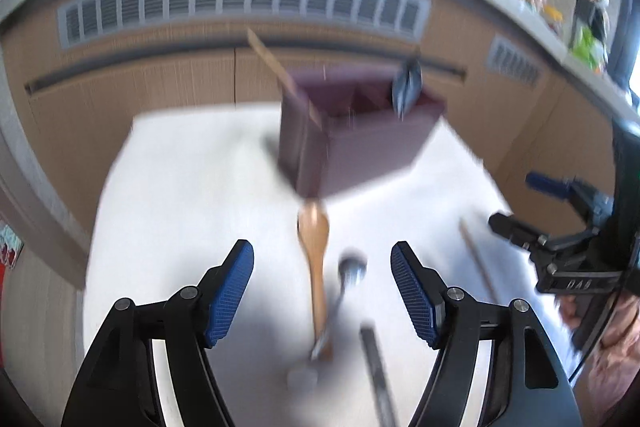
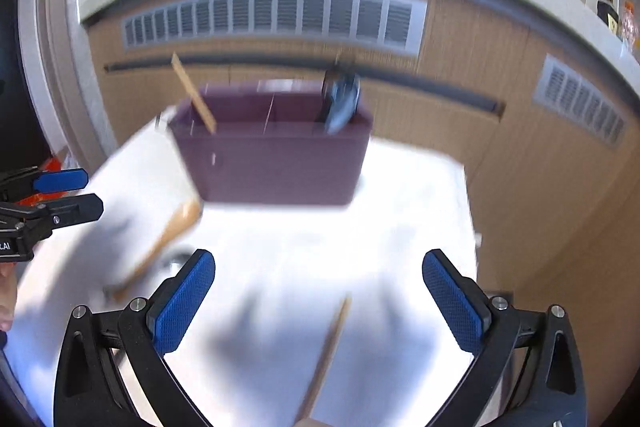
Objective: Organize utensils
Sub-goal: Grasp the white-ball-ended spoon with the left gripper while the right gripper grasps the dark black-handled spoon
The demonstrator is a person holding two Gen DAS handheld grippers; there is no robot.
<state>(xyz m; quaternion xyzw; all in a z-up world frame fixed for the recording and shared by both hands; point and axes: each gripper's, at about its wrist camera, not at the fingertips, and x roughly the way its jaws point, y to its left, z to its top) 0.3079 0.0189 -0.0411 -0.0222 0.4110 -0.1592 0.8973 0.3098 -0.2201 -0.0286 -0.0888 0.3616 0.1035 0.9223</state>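
Overall blurred: both hand-held grippers (image 1: 322, 291) (image 2: 319, 301) agape, empty; wooden spoon (image 1: 314, 247) indistinct beside maroon organizer (image 2: 272, 163).

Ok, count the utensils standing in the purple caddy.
2 in the purple caddy: wooden stick at the left end, dark blurred utensil at the right end. Others may hide inside.

home kitchen, wood cabinets (image 2: 460, 39); countertop bottles (image 1: 588, 27)

The left tongs (image 1: 322, 291) stand wide apart, blue pads (image 1: 230, 295) facing inward, nothing between them. The right tongs (image 2: 319, 301) are spread just as wide and empty. From the left wrist view, the right tongs sit at three o'clock, a bare hand (image 1: 600, 323) gripping the handle below.
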